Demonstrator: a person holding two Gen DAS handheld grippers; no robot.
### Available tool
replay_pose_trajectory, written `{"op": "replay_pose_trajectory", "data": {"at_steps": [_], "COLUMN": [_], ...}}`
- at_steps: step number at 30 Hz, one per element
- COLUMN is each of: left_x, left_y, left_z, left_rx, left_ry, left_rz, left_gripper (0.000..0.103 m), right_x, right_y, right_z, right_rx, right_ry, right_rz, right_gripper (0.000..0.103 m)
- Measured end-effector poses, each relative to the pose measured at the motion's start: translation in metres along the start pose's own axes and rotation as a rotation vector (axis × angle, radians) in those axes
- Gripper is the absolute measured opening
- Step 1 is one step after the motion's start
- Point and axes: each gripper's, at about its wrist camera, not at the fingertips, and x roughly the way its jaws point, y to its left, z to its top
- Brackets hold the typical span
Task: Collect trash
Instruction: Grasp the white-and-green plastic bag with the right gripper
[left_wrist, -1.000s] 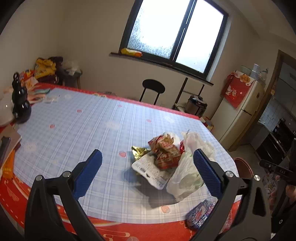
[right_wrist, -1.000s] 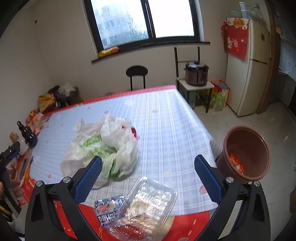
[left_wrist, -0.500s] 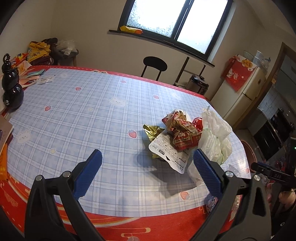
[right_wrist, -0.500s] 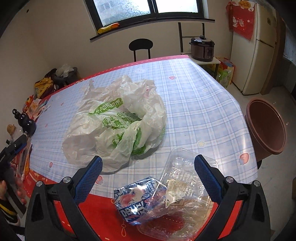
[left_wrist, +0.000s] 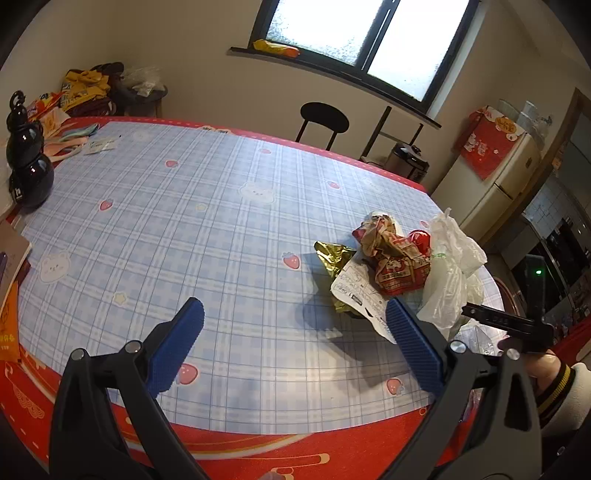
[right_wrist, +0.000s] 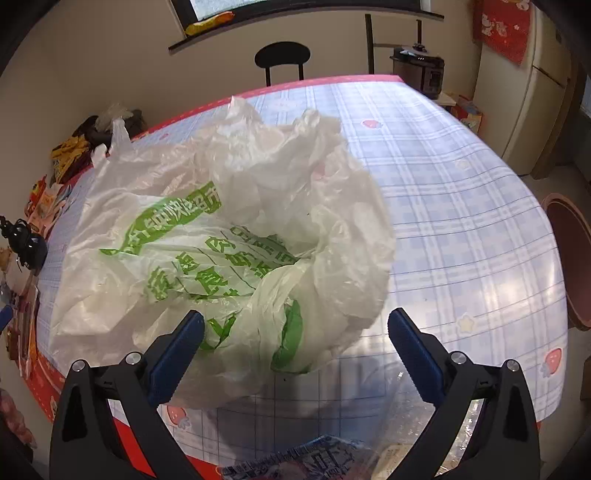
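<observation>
A crumpled white plastic bag with green print (right_wrist: 229, 254) lies on the checked tablecloth, right in front of my open, empty right gripper (right_wrist: 295, 347). The bag also shows in the left wrist view (left_wrist: 450, 280). Left of it there lie a crumpled red-brown wrapper (left_wrist: 395, 258), a gold foil wrapper (left_wrist: 332, 254) and a white printed label sheet (left_wrist: 362, 299). My left gripper (left_wrist: 295, 336) is open and empty above the table, just short of the pile. A blue snack packet (right_wrist: 310, 461) and a clear plastic tray (right_wrist: 436, 435) lie under the right gripper at the table's near edge.
A brown bin (right_wrist: 569, 258) stands on the floor off the table's right edge. A black gourd-shaped bottle (left_wrist: 26, 158) and clutter sit at the table's far left. A black chair (left_wrist: 323, 120), a rice cooker (left_wrist: 408, 162) and a fridge (left_wrist: 491, 177) stand beyond the table.
My right gripper has moved forward and down onto the white bag, which now fills its view. My left gripper has moved left, so the trash pile now sits to its right.
</observation>
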Motion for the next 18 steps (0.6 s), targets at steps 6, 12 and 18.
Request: {"op": "replay_pose_trajectory", "data": {"at_steps": [6, 12, 18], "left_x": [0.005, 0.007, 0.01], "left_y": [0.003, -0.001, -0.017], "left_z": [-0.006, -0.008, -0.006], "left_rx": [-0.035, -0.065, -0.048], "left_ry": [0.018, 0.03, 0.039], "left_rz": [0.009, 0.002, -0.012], "left_gripper": [0.097, 0.097, 0.097], "right_x": [0.028, 0.025, -0.004], "right_y": [0.001, 0.0, -0.001], "right_z": [0.005, 0.005, 0.008], "right_rx": [0.021, -0.003, 0.004], "right_ry": [0.068, 0.123, 0.083], "right_rz": [0.041, 0.077, 0.144], "right_gripper": [0.097, 0.054, 0.034]}}
